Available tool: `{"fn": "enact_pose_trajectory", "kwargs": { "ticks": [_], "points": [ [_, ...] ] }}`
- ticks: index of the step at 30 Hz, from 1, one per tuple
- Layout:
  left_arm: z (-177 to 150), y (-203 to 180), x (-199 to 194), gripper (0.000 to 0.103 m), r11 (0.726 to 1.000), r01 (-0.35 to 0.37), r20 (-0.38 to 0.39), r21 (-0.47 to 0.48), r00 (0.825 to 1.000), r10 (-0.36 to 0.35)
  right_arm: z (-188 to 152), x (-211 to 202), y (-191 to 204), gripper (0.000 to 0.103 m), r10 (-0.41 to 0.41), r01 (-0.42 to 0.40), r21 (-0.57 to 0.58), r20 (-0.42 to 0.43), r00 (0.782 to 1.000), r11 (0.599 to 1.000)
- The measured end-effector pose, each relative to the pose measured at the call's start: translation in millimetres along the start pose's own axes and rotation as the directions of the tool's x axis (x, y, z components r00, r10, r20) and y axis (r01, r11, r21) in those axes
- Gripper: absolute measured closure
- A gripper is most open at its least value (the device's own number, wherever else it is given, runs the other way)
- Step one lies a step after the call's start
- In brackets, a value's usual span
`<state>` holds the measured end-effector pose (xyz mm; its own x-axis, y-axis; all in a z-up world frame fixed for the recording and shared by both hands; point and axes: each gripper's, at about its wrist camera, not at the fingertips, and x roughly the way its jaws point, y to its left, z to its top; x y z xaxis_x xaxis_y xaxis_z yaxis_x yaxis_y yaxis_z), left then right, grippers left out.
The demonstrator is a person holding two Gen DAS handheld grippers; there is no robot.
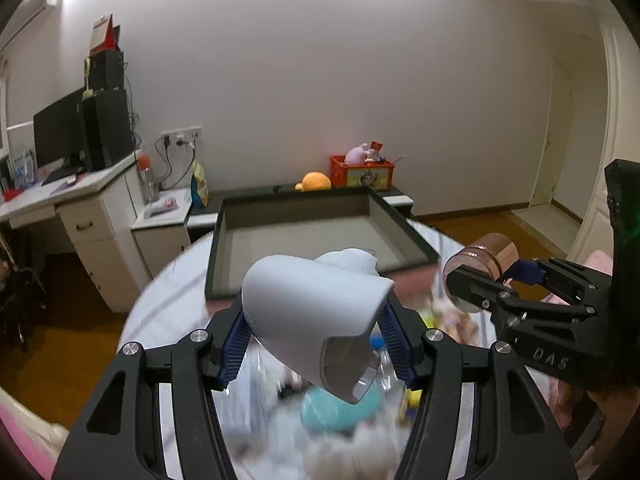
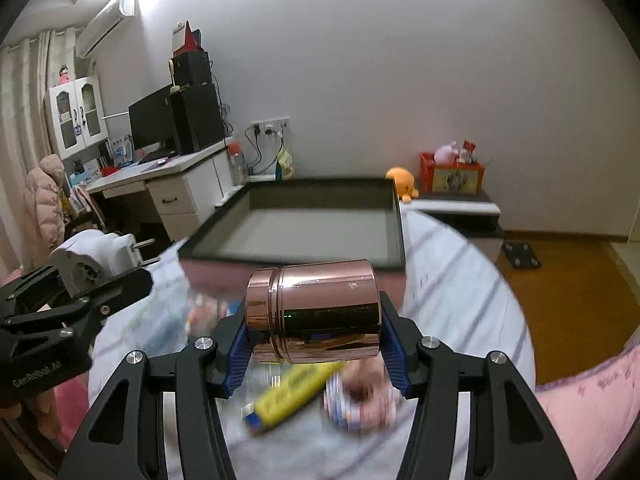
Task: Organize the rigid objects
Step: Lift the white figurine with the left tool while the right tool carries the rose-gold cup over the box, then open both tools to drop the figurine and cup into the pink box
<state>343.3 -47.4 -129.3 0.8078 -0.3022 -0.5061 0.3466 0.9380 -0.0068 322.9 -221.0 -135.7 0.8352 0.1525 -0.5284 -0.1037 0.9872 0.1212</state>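
My left gripper [image 1: 316, 336] is shut on a white plug adapter [image 1: 316, 316], held above the round table; it also shows in the right wrist view [image 2: 92, 260] at the left, its pins pointing right. My right gripper [image 2: 314, 334] is shut on a copper-coloured metal canister [image 2: 316, 312], held sideways above the table; it also shows in the left wrist view [image 1: 484, 258] at the right. A dark, empty tray [image 1: 312, 232] lies on the table beyond both grippers and shows in the right wrist view too [image 2: 320, 232].
Below the grippers lie blurred items: a teal round object [image 1: 336, 408], a yellow tube [image 2: 292, 394] and a small packet [image 2: 360, 404]. A desk with monitor [image 2: 160, 128] stands left. A red crate [image 2: 452, 176] and orange plush [image 2: 402, 182] sit on a low cabinet behind.
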Motion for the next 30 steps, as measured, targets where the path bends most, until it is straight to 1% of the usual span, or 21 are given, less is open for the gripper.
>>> {"fn": "enact_pose_trajectory", "kwargs": {
  "ticks": [2, 3, 4, 5, 6, 7, 9, 11, 12, 13, 15, 17, 19, 20, 22, 23, 25, 27, 28, 29, 30],
  "points": [
    [17.5, 2.4, 17.9, 0.043, 0.999, -0.038, -0.005, 0.027, 0.999, 0.038, 20.4, 14.0, 1.6, 0.046, 0.002, -0.001, -0.007, 0.001, 1.000, 1.000],
    [24.0, 4.7, 26.4, 0.043, 0.999, -0.042, -0.011, 0.026, 0.999, 0.042, 27.1, 21.0, 2.2, 0.046, 0.000, 0.000, -0.010, -0.004, 1.000, 1.000],
    [31.1, 8.1, 37.6, 0.043, 0.999, -0.034, -0.029, 0.022, 0.999, 0.034, 37.9, 33.6, 2.1, 0.046, 0.000, -0.001, -0.013, -0.017, 1.000, 1.000],
    [38.5, 13.1, 50.4, 0.043, 1.000, -0.008, -0.045, 0.006, 0.999, 0.009, 44.2, 42.1, 1.3, 0.046, 0.004, -0.004, -0.009, -0.024, 1.000, 1.000],
    [43.3, 16.1, 60.7, 0.043, 1.000, -0.004, -0.064, 0.000, 0.998, 0.004, 50.4, 52.2, 0.6, 0.046, -0.001, 0.001, -0.012, -0.038, 0.999, 1.000],
    [49.2, 18.1, 76.9, 0.043, 1.000, -0.020, -0.091, 0.015, 0.996, 0.022, 55.2, 63.4, 0.4, 0.046, -0.012, 0.011, -0.019, -0.060, 0.998, 1.000],
    [54.2, 22.5, 97.9, 0.043, 1.000, -0.014, -0.129, 0.024, 0.991, 0.017, 66.1, 91.2, -2.0, 0.046, -0.005, 0.004, -0.015, -0.098, 0.995, 1.000],
    [57.7, 28.5, 126.3, 0.043, 1.000, -0.005, -0.187, 0.010, 0.982, 0.007, 70.7, 119.6, -6.0, 0.046, -0.005, 0.003, -0.014, -0.153, 0.988, 1.000],
    [57.6, 29.7, 137.3, 0.043, 1.000, -0.018, -0.210, 0.023, 0.978, 0.022, 70.5, 130.7, -9.1, 0.046, -0.002, 0.000, -0.010, -0.177, 0.984, 1.000],
    [57.3, 30.8, 144.6, 0.043, 0.999, -0.025, -0.220, 0.028, 0.975, 0.031, 69.9, 147.2, -12.5, 0.046, -0.008, 0.007, -0.007, -0.219, 0.976, 1.000],
    [52.8, 35.9, 166.3, 0.043, 1.000, -0.016, -0.283, 0.018, 0.959, 0.020, 67.0, 166.1, -17.0, 0.046, -0.004, 0.004, -0.001, -0.255, 0.967, 1.000],
    [46.8, 41.0, 181.3, 0.043, 1.000, -0.020, -0.322, 0.007, 0.947, 0.021, 62.7, 182.2, -19.3, 0.046, -0.018, 0.018, -0.003, -0.309, 0.951, 1.000],
    [40.5, 44.5, 189.6, 0.043, 0.999, -0.034, -0.354, 0.016, 0.934, 0.037, 63.6, 186.8, -18.5, 0.046, -0.029, 0.027, -0.011, -0.327, 0.944, 1.000],
    [37.4, 46.1, 193.5, 0.043, 0.999, -0.035, -0.368, 0.014, 0.929, 0.038, 64.3, 189.5, -15.6, 0.046, -0.041, 0.033, -0.028, -0.350, 0.936, 0.999],
    [32.4, 49.4, 197.9, 0.043, 0.999, -0.040, -0.384, 0.007, 0.922, 0.040, 64.6, 195.0, -15.3, 0.046, -0.052, 0.041, -0.037, -0.368, 0.928, 0.998],
    [30.3, 50.0, 199.6, 0.042, 0.999, -0.046, -0.397, 0.010, 0.917, 0.046, 62.9, 198.4, -13.5, 0.046, -0.053, 0.040, -0.041, -0.391, 0.919, 0.998],
    [29.3, 50.6, 201.2, 0.042, 0.998, -0.055, -0.400, 0.016, 0.915, 0.057, 61.8, 203.5, -14.1, 0.046, -0.044, 0.035, -0.029, -0.415, 0.909, 0.999],
    [29.8, 51.9, 198.3, 0.036, 0.997, -0.074, -0.392, 0.021, 0.917, 0.076, 61.2, 203.1, -14.3, 0.046, -0.036, 0.029, -0.023, -0.416, 0.909, 0.999],
    [30.5, 54.1, 195.5, 0.028, 0.996, -0.085, -0.389, 0.021, 0.917, 0.087, 61.1, 202.9, -15.2, 0.046, -0.033, 0.027, -0.022, -0.417, 0.908, 0.999],
    [31.4, 57.0, 190.2, 0.024, 0.995, -0.100, -0.380, 0.019, 0.920, 0.100, 62.0, 200.3, -16.5, 0.044, -0.031, 0.026, -0.017, -0.406, 0.914, 0.999],
    [33.0, 60.3, 183.0, 0.023, 0.994, -0.105, -0.364, 0.011, 0.926, 0.102, 63.0, 197.6, -17.0, 0.038, -0.031, 0.028, -0.015, -0.392, 0.920, 1.000]
  ]
}}
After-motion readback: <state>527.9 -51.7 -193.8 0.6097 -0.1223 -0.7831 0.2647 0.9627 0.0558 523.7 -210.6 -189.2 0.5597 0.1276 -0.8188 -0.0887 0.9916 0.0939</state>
